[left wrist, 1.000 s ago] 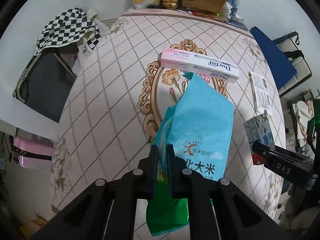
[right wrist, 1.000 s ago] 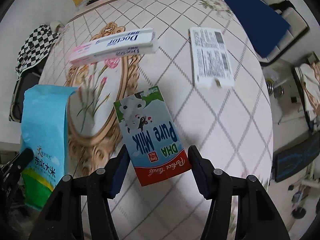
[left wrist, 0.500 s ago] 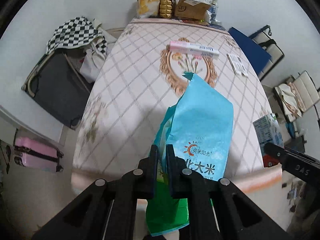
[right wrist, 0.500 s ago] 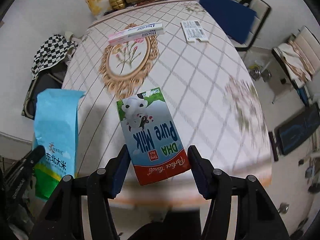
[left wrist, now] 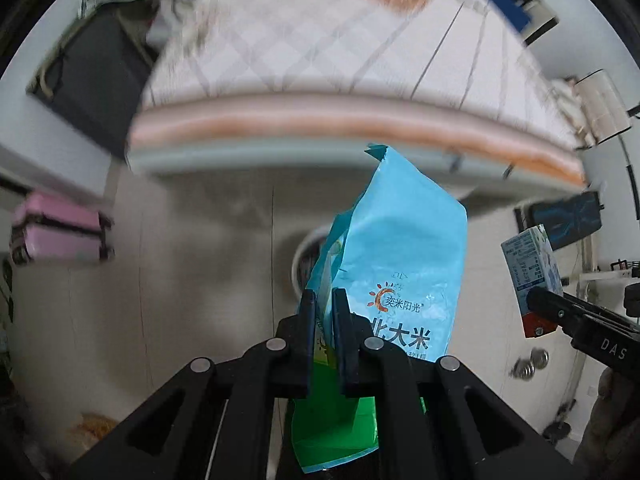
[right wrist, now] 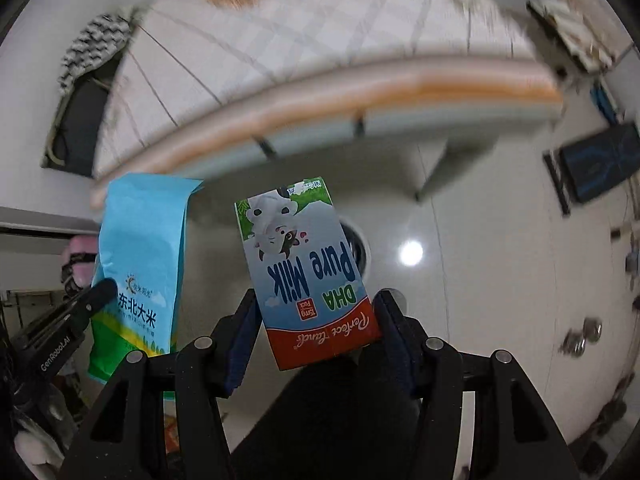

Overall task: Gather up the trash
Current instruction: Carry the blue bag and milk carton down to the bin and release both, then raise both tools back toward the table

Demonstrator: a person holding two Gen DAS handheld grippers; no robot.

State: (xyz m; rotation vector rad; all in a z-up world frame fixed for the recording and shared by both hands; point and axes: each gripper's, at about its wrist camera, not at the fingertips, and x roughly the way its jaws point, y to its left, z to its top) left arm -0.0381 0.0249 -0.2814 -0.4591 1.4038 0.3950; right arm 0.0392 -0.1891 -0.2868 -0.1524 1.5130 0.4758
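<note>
With the left gripper point(left wrist: 323, 312) clenched on the thin rice bag point(left wrist: 394, 264) and the right gripper point(right wrist: 316, 320) grasping the milk carton point(right wrist: 308, 272) above the floor bin point(left wrist: 306, 256), a mistimed release could drop either beside it

Both tools point(left wrist: 324, 312) point(right wrist: 316, 332) clamped, pointing down
</note>
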